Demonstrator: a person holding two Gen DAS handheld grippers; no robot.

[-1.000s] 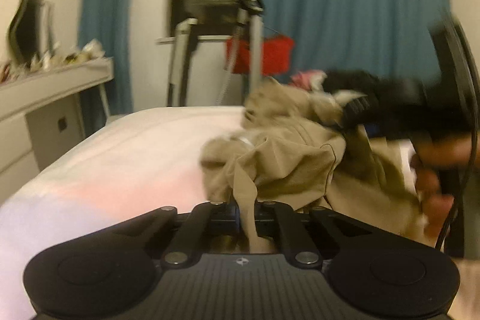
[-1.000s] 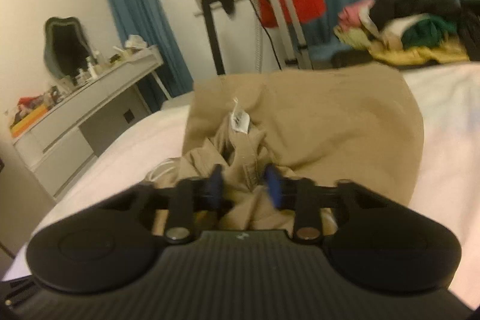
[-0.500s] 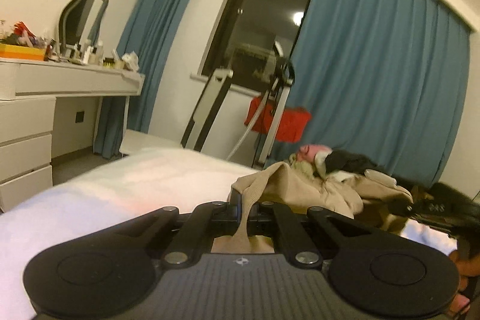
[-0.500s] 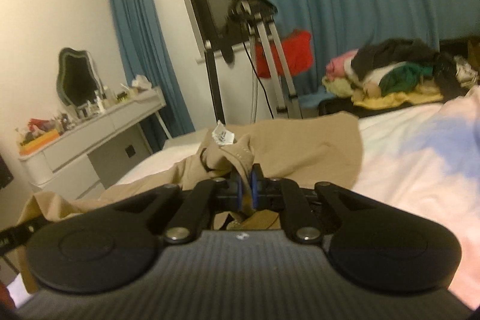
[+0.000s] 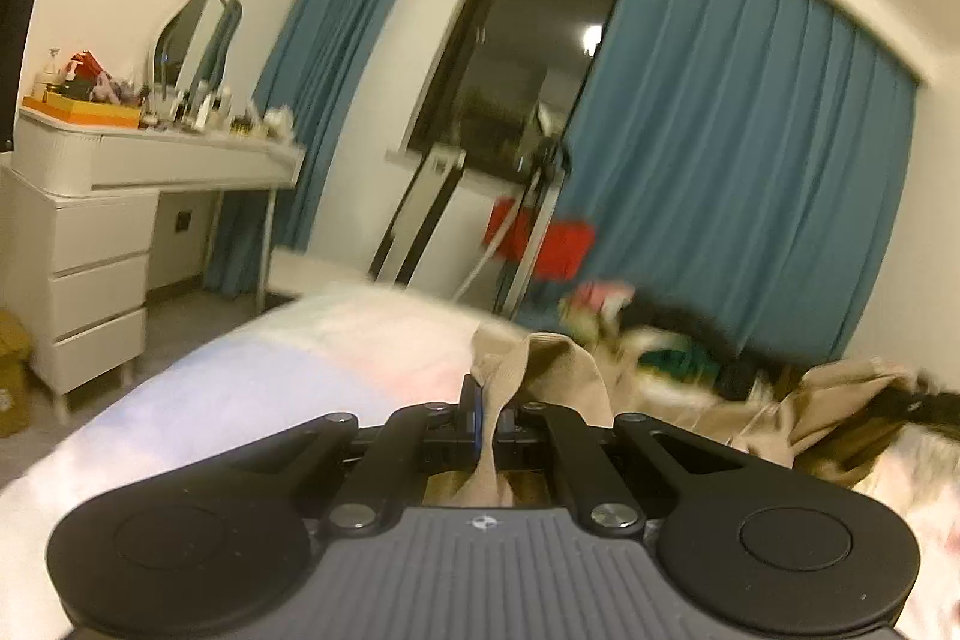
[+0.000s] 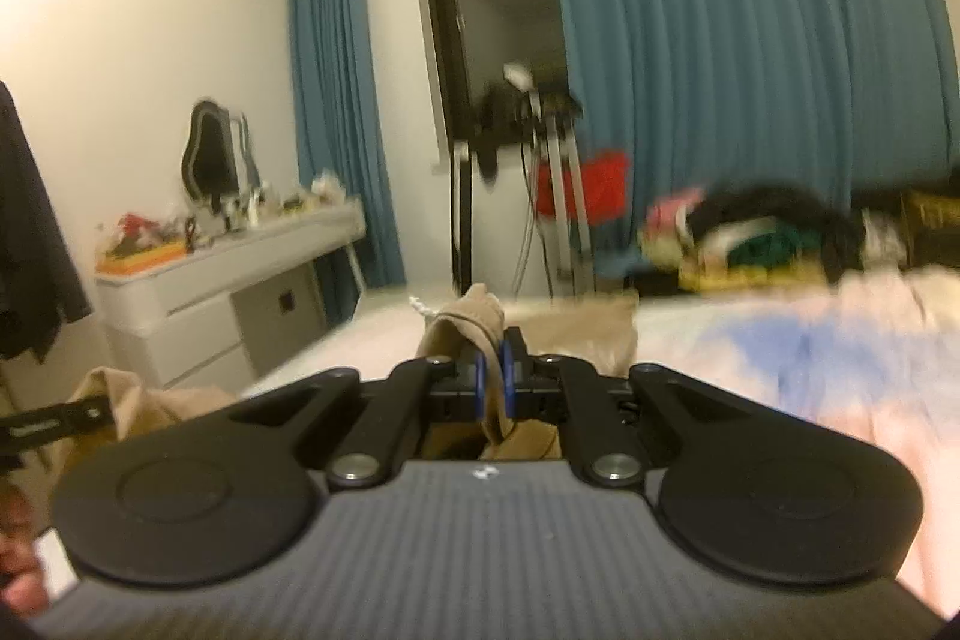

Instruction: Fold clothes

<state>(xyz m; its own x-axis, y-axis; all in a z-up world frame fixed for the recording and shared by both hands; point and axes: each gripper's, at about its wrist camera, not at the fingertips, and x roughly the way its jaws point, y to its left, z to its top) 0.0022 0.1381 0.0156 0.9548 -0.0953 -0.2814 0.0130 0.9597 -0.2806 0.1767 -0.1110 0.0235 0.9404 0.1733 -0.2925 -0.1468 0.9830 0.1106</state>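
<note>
My left gripper point(image 5: 489, 415) and right gripper point(image 6: 492, 382) are each clamped on a bunched edge of the tan cotton garment point(image 5: 558, 370), which is lifted over the pale pink bed point(image 6: 780, 340). It looks soft, light and droopy; I judge hems or corners the best holds.

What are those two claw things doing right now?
Left gripper: closed, pinching the tan garment.
Right gripper: closed, pinching the same tan garment.

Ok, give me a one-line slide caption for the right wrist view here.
Right gripper shut on a fold of the tan garment above the bed, dressing table and blue curtains behind.
</note>
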